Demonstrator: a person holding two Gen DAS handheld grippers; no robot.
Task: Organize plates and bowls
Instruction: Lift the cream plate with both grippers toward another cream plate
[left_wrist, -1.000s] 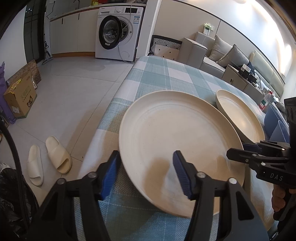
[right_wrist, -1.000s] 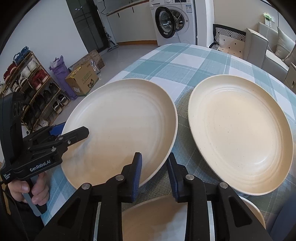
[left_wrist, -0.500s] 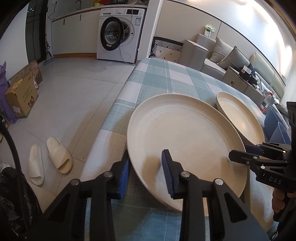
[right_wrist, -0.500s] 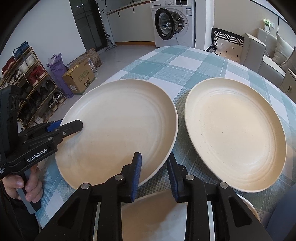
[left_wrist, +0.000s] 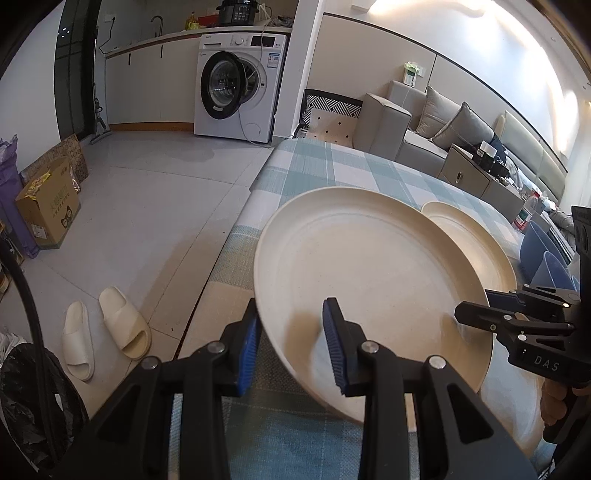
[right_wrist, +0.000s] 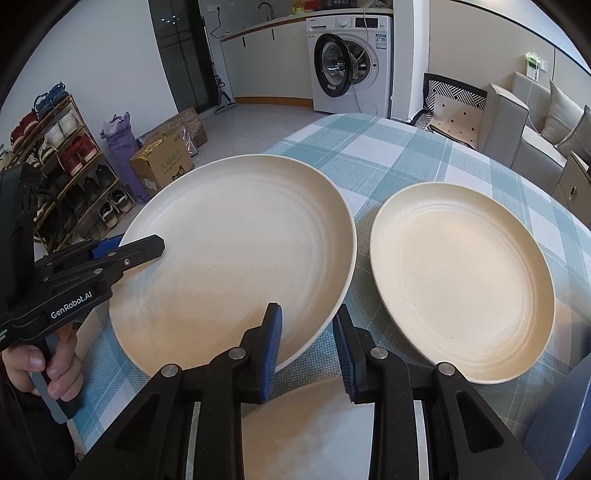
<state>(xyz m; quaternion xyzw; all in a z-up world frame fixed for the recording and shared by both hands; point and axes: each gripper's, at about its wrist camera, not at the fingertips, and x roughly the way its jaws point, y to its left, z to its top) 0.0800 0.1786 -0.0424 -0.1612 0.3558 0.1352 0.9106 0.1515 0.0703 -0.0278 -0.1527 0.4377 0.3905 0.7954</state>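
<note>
A large cream plate (left_wrist: 369, 273) (right_wrist: 236, 258) is tilted, with its near edge raised off the checked tablecloth (right_wrist: 388, 147). My left gripper (left_wrist: 291, 312) is shut on its near left rim, one blue pad under it and one on top; in the right wrist view the left gripper (right_wrist: 147, 247) comes in from the left. My right gripper (right_wrist: 307, 312) is shut on the same plate's near right rim and shows as a black tip (left_wrist: 471, 317) in the left wrist view. A second cream plate (right_wrist: 461, 284) (left_wrist: 476, 243) lies flat on the cloth to the right.
Another cream dish (right_wrist: 314, 424) lies under my right gripper at the near table edge. Blue bowls (left_wrist: 546, 254) stand at the far right. The table edge drops to the floor on the left, with slippers (left_wrist: 107, 332) and a cardboard box (left_wrist: 48, 210) below.
My left jaws have closed onto the plate's rim. The plate has tipped up off the cloth. The right gripper has risen a little with it.
</note>
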